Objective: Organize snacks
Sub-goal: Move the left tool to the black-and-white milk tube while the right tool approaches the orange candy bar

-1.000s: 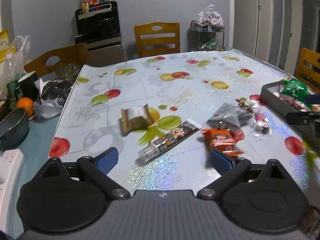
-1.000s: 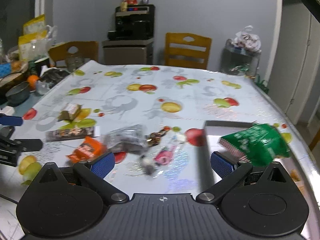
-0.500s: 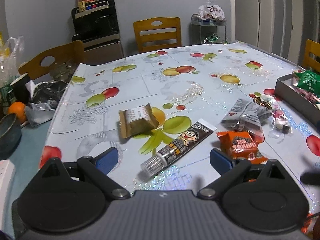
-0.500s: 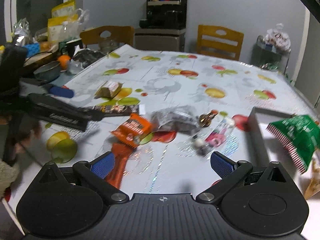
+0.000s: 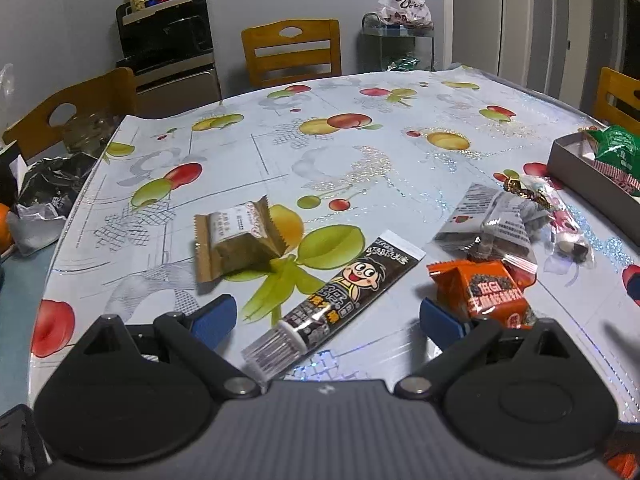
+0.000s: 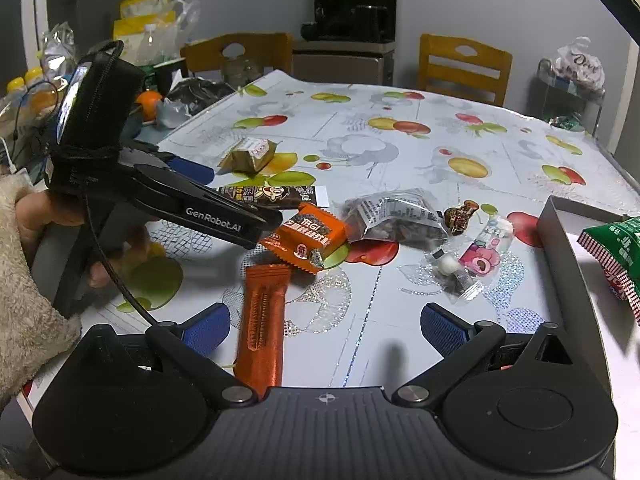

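A: From left to right on the surface (image 5: pixel 360 92), what lies there?

B: First the brown packet (image 5: pixel 236 240); then the long black tube (image 5: pixel 340 300), just in front of the left tongs (image 5: pixel 326 320), which stand wide and hold nothing; then the orange packet (image 5: pixel 492 292), touching the grey bag (image 5: pixel 492 220); at the far right the grey tray (image 5: pixel 580 172), with a green bag (image 5: pixel 616 152) in it.

A: And the right tongs (image 6: pixel 326 328)?

B: Also wide and empty, over the orange stick (image 6: pixel 262 320); the left tool reaches in from the left, near the orange packet (image 6: pixel 312 240).

A: What could go wrong?

B: I think the two tools are close, so they may collide; the packets overlap, so one grasp may drag its neighbour; the foil looks slippery.
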A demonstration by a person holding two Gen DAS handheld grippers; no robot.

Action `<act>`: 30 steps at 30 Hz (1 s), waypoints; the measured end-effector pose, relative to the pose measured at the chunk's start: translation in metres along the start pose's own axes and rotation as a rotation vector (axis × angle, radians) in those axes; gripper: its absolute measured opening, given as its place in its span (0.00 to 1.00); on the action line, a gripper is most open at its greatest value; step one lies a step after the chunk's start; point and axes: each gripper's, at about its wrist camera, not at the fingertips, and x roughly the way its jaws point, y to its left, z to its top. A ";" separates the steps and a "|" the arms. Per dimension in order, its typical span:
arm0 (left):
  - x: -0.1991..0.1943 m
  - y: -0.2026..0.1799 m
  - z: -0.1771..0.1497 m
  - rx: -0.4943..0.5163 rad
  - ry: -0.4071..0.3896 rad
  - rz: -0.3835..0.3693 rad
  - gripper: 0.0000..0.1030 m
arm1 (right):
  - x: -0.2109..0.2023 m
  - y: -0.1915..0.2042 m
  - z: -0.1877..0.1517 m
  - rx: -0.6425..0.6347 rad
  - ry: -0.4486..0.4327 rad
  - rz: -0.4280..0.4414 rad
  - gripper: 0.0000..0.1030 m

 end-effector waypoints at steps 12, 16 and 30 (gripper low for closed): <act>0.007 0.004 -0.006 -0.032 -0.026 -0.051 0.96 | -0.001 0.019 0.007 -0.066 -0.060 0.077 0.94; 0.008 0.006 -0.008 -0.045 -0.024 -0.059 0.96 | 0.009 0.022 0.008 -0.071 -0.017 0.082 0.77; 0.010 0.008 -0.007 -0.055 -0.021 -0.069 1.00 | 0.019 0.026 0.000 -0.112 0.026 0.084 0.52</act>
